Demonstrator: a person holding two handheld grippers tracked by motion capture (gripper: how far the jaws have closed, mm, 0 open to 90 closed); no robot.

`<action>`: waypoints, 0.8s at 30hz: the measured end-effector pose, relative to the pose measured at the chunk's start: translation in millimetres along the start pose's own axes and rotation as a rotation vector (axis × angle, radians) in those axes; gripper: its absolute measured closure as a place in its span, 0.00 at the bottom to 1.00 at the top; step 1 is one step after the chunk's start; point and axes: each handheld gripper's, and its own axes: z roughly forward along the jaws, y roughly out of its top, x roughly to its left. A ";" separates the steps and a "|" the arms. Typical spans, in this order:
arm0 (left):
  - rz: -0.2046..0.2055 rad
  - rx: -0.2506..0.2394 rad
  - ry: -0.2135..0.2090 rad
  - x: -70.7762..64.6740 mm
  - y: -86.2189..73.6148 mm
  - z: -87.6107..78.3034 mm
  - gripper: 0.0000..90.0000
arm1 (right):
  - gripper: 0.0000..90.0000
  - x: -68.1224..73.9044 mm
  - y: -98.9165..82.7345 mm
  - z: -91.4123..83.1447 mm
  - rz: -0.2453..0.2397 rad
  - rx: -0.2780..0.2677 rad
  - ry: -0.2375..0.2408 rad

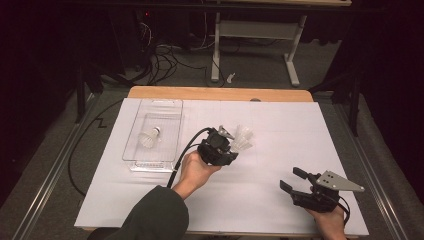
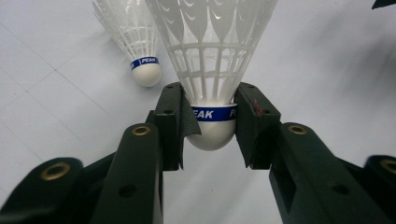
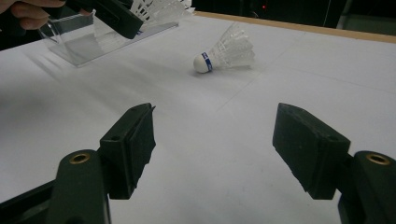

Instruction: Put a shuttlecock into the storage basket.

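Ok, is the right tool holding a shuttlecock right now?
No, the right tool stands open over the bare white table, with nothing between its jaws; a shuttlecock lies farther off.

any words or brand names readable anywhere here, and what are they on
"PEAK" in white on the blue band of the loose shuttlecock lying on the white table cover.
"EAK" and a cut-off "P" on the blue band of the held shuttlecock, clamped at its cork by the left hand-held gripper; the pads hide the rest.
In the right gripper view, the lying shuttlecock's band is too small to read.
No other text is legible.
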 end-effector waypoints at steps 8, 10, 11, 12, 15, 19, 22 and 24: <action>-0.005 -0.017 0.006 3.2 -0.8 -5.1 0.73 | 0.33 0.0 0.0 0.0 -0.002 -0.001 -0.001; -0.006 -0.022 0.007 3.8 -1.3 -6.1 0.73 | 0.33 0.0 0.0 0.1 -0.002 0.000 0.000; -0.008 -0.024 0.008 4.2 -1.6 -6.5 0.73 | 0.33 0.1 0.0 0.0 -0.002 0.000 0.000; -0.007 -0.025 0.009 4.7 -2.0 -7.2 0.73 | 0.33 0.0 0.0 0.0 -0.002 0.000 0.000; -0.014 -0.037 0.012 6.5 -3.5 -9.5 0.73 | 0.33 0.1 0.0 0.0 -0.002 0.000 0.000; -0.022 -0.049 0.014 9.0 -5.6 -13.1 0.73 | 0.33 0.1 0.0 0.1 -0.001 0.000 0.000; -0.025 -0.063 0.016 10.2 -6.8 -15.9 0.73 | 0.33 0.1 0.0 0.2 -0.001 0.000 0.000; -0.029 -0.070 0.017 10.7 -7.3 -17.8 0.73 | 0.33 0.2 0.0 0.2 -0.001 0.001 0.000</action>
